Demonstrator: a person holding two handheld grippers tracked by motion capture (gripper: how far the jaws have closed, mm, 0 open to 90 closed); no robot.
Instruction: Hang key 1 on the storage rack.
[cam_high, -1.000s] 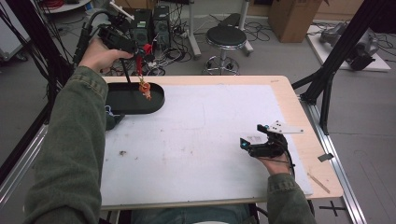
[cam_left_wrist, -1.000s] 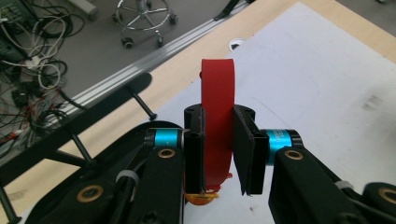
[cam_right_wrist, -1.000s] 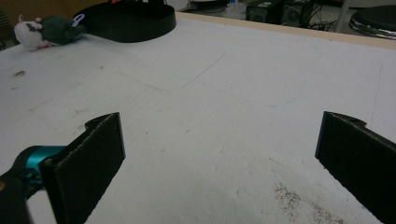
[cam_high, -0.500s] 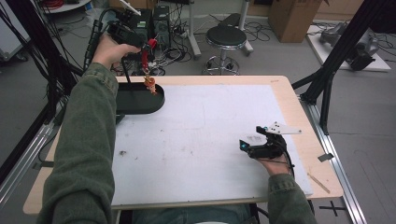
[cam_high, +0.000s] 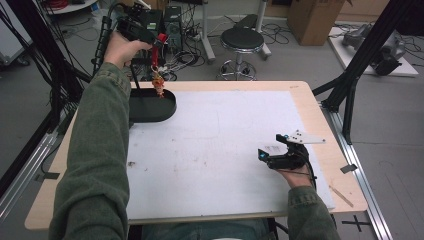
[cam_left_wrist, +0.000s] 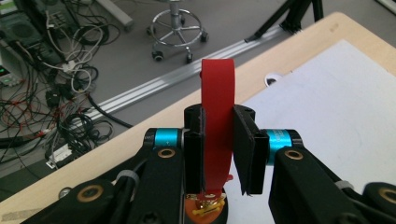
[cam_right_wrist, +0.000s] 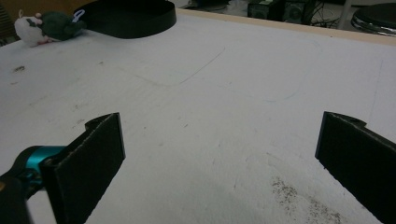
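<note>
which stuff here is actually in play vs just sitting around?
In play:
left gripper, shut on the red strap
orange charm hanging from that strap, over the black tray

Lying about:
right gripper, open, resting low on the white mat
small plush toy beside the tray
stool on the floor

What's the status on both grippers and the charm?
Left gripper shut on red strap, raised over black tray. Charm dangles above tray. Right gripper open, empty, low over white mat. Nothing in the way.
</note>
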